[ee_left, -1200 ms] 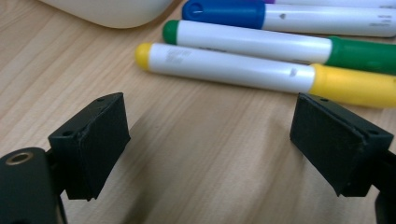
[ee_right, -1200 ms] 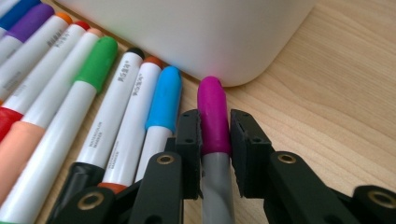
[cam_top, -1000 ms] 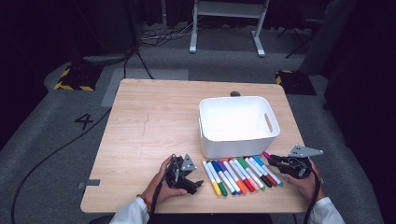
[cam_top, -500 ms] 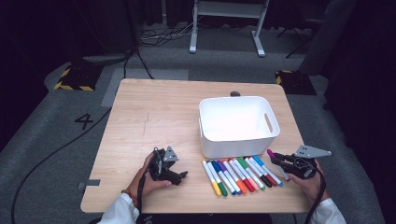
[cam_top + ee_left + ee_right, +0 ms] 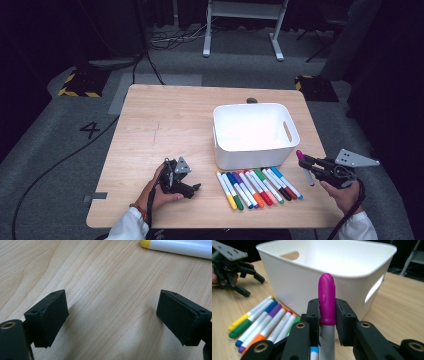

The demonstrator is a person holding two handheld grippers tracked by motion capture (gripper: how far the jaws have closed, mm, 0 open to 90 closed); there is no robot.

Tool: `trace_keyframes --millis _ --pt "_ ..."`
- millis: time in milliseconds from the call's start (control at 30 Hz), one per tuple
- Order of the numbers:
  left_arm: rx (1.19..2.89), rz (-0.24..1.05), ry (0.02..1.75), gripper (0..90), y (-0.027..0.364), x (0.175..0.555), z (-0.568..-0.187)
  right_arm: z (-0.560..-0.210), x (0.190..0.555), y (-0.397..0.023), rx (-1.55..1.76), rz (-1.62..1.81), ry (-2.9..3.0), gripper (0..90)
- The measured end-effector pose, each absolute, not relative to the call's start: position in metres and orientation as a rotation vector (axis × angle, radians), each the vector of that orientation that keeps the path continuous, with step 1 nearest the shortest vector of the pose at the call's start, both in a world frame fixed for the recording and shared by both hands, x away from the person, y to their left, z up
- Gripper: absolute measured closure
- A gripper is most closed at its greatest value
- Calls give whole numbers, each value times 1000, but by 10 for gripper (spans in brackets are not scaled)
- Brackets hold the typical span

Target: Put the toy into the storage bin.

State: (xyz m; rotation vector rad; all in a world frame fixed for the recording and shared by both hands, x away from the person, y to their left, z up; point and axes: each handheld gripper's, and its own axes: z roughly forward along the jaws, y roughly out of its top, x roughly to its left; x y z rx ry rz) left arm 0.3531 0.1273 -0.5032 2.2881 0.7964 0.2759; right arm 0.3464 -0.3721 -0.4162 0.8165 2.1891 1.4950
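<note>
My right gripper (image 5: pixel 310 164) is shut on a magenta-capped marker (image 5: pixel 303 161) and holds it just off the table, right of the white bin (image 5: pixel 255 132). In the right gripper view the marker (image 5: pixel 327 297) stands upright between the pads of the gripper (image 5: pixel 327 315), with the bin (image 5: pixel 312 287) right behind it. A row of several coloured markers (image 5: pixel 257 187) lies in front of the bin. My left gripper (image 5: pixel 192 189) rests on the table left of the row, open. Its wide-apart jaws (image 5: pixel 112 315) have bare wood between them, and a yellow-capped marker (image 5: pixel 175 245) lies beyond.
The wooden table (image 5: pixel 165 120) has bare room on its left half and behind the bin. The marker row (image 5: pixel 262 320) lies beside the bin's front wall, with the other hand's gripper (image 5: pixel 234 272) farther off. Dark floor with cables surrounds the table.
The left hand slid left, away from the marker row, then stopped. The right gripper lifted the magenta marker up off the table and drew slightly to the right.
</note>
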Motion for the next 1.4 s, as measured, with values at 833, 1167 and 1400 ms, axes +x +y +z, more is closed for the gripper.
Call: trace_keyframes --millis 833,1167,1400 --pt "2261 298 850 148 156 345 -503 -306 381 -341 590 1484 2150 747" --pt "2262 305 853 148 156 345 -503 -290 403 -301 502 1417 2217 748" --pt "2262 305 853 148 156 345 -503 -300 419 -265 458 1306 2307 747"
